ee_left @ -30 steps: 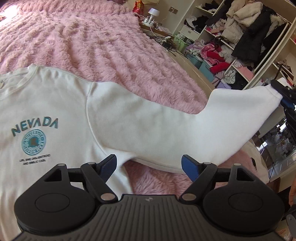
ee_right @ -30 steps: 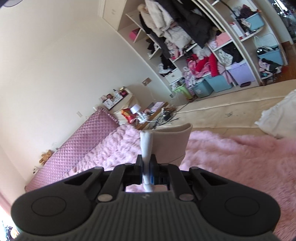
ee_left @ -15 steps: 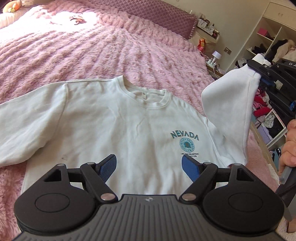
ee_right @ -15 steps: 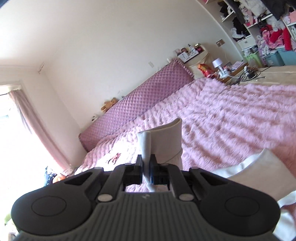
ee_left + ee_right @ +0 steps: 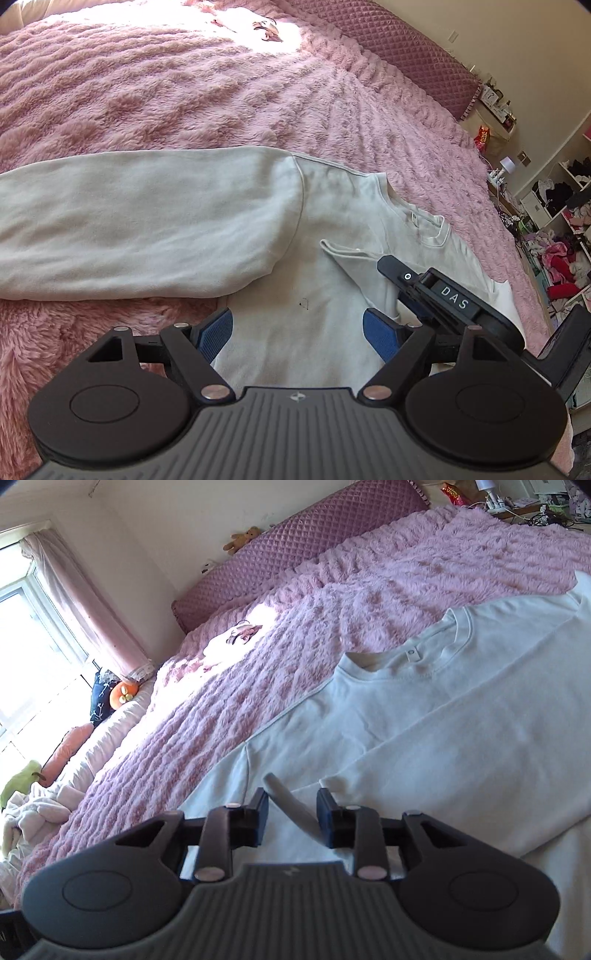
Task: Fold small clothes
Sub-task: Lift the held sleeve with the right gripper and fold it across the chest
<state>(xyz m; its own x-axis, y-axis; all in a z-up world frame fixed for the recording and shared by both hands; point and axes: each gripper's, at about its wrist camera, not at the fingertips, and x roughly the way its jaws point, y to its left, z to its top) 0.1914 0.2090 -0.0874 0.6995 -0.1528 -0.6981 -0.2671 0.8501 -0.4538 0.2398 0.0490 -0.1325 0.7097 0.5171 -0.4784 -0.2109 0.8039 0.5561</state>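
Sweatshirt point(image 5: 325, 332): flat on bed blanket point(image 5: 184, 92), collar toward headboard point(image 5: 406, 48). One sleeve point(image 5: 147, 229) lies out to the side; other sleeve point(image 5: 461, 760) folded across the chest, its cuff point(image 5: 291, 805) apparently between right gripper point(image 5: 293, 818) fingers. Shelves point(image 5: 561, 229) beyond bed edge.

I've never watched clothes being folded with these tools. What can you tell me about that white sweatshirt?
The white sweatshirt lies flat on the fluffy pink blanket, front up, soft and fleecy-looking. It has a ribbed round collar with a small label inside. One long sleeve stretches straight out sideways; the other sleeve is folded across the chest. The right gripper, jaws parted, has that sleeve's cuff between its fingers.
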